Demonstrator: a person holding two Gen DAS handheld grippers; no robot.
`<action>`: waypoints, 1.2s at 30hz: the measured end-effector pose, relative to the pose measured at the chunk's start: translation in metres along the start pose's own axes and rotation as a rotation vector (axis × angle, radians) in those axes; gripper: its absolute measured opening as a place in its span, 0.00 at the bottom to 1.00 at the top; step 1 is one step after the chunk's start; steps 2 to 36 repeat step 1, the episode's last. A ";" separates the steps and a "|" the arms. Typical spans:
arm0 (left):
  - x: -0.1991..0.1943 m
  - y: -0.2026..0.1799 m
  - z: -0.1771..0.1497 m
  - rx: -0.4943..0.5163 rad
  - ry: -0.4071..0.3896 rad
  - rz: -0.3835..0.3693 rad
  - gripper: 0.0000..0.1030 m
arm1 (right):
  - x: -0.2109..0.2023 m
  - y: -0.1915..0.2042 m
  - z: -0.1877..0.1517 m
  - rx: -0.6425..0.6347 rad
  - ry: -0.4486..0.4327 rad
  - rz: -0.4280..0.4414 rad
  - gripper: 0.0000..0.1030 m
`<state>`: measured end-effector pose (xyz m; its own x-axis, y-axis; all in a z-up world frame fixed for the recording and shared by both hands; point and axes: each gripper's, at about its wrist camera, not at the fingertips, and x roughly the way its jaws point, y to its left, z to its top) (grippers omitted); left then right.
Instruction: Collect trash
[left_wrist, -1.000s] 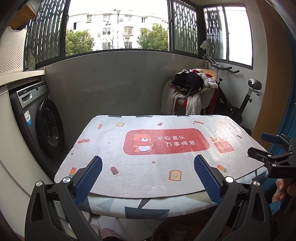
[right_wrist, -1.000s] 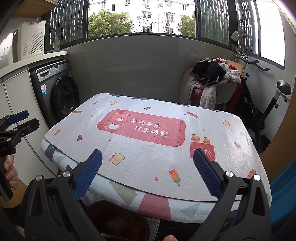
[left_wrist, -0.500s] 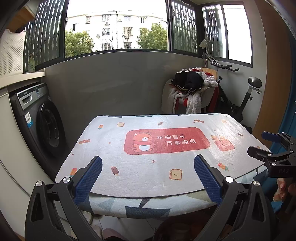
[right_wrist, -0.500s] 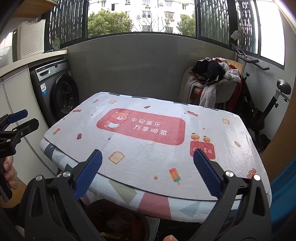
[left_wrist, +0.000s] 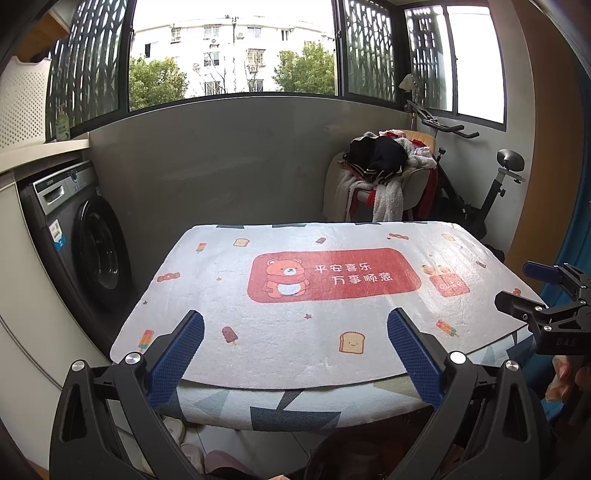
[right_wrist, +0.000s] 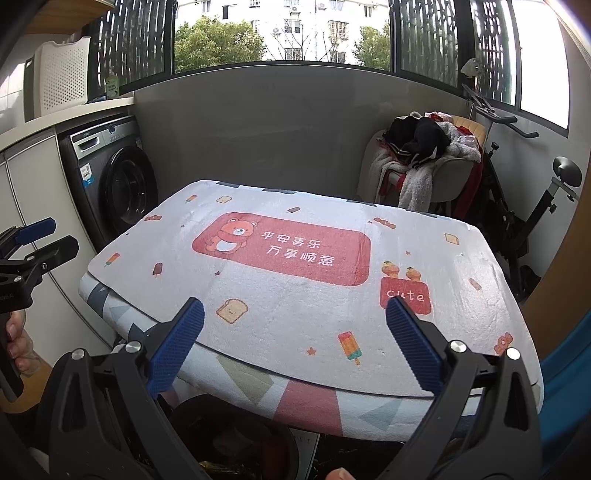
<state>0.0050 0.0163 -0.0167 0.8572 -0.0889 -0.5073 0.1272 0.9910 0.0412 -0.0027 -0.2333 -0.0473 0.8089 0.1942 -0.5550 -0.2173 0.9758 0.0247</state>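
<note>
A grey front-loading washing machine (left_wrist: 79, 236) stands at nine o'clock in the left wrist view, under a pale counter that carries a white perforated basket (left_wrist: 20, 103). Moving right, the table (left_wrist: 295, 410) fills the middle, covered by a white mat (left_wrist: 295, 325) printed with small snacks and a red panel (left_wrist: 332, 273) showing a bear beside Chinese characters. The left gripper (left_wrist: 295, 354) sits at six o'clock, level with the near table edge, its two blue-padded fingers spread wide and holding nothing. Below it, at the bottom edge, the dark rim of a bin (left_wrist: 332, 454) shows under the table; its contents cannot be made out here.

Behind the table at one o'clock, a chair (left_wrist: 384, 184) is heaped with black, white and red clothes, and an exercise bike (left_wrist: 491, 192) stands at two o'clock. At three o'clock the right gripper (left_wrist: 532, 291) appears side-on, held in a hand.

In the right wrist view the right gripper (right_wrist: 295, 350) likewise sits at six o'clock, its blue fingers wide apart and empty. The bin (right_wrist: 236, 439) lies below the table edge at six o'clock, with brownish trash (right_wrist: 221, 469) inside, too dim to identify. The left gripper (right_wrist: 40, 236) shows at nine o'clock. No loose trash is visible on the mat.
</note>
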 end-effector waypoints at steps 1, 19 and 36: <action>0.000 0.000 0.000 0.000 0.001 0.000 0.94 | 0.001 0.000 -0.001 -0.001 0.001 0.000 0.94; 0.000 0.000 0.000 0.000 0.001 0.000 0.94 | 0.001 0.000 -0.001 -0.001 0.001 0.000 0.94; 0.000 0.000 0.000 0.000 0.001 0.000 0.94 | 0.001 0.000 -0.001 -0.001 0.001 0.000 0.94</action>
